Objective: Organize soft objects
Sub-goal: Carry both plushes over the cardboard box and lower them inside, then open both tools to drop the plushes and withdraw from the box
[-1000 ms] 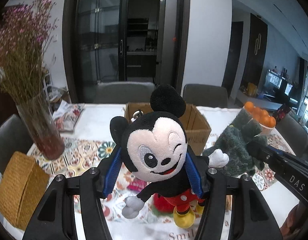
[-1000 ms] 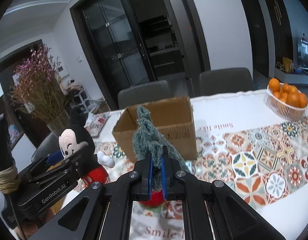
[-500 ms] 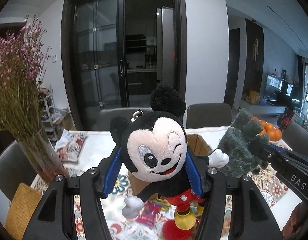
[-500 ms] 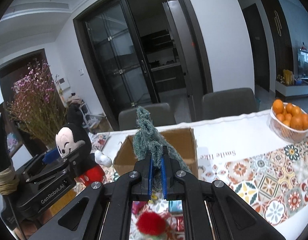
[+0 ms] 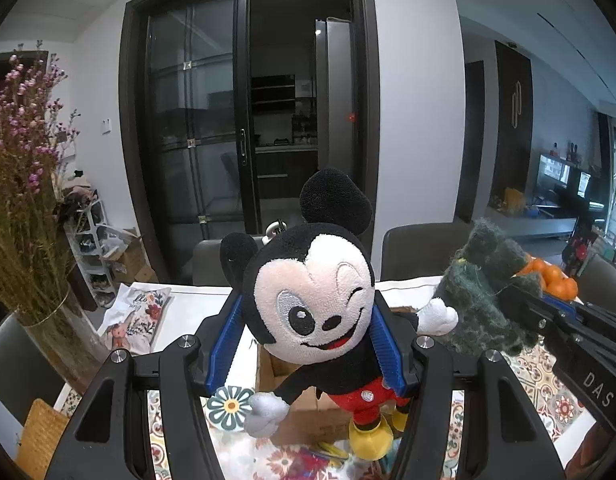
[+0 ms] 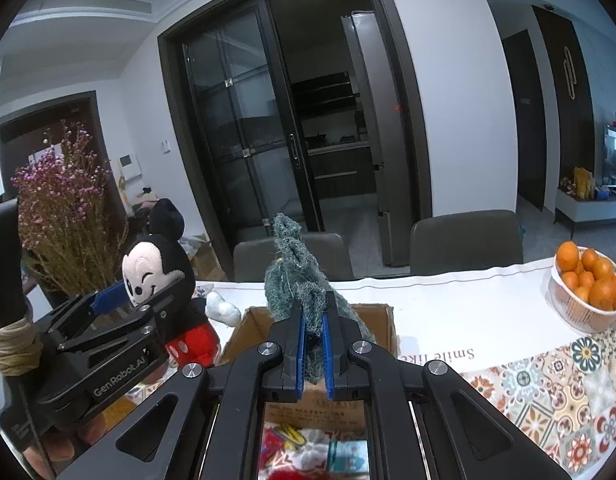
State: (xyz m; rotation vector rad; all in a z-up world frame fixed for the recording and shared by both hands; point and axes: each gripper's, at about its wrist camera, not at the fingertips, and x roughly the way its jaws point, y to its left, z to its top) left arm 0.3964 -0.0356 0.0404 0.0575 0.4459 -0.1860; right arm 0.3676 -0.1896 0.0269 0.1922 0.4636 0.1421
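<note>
Mouse plush sits clamped between the left gripper's blue pads, above the table. Just right, the right gripper pinches a green cloth tight. Beyond both, an open box; oranges far right.

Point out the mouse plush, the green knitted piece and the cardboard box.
mouse plush (image 5: 312,304), left wrist view, on its face.
green knitted piece (image 6: 294,276), right wrist view, on its upper bunch.
cardboard box (image 6: 382,326), right wrist view, on its right wall.
</note>
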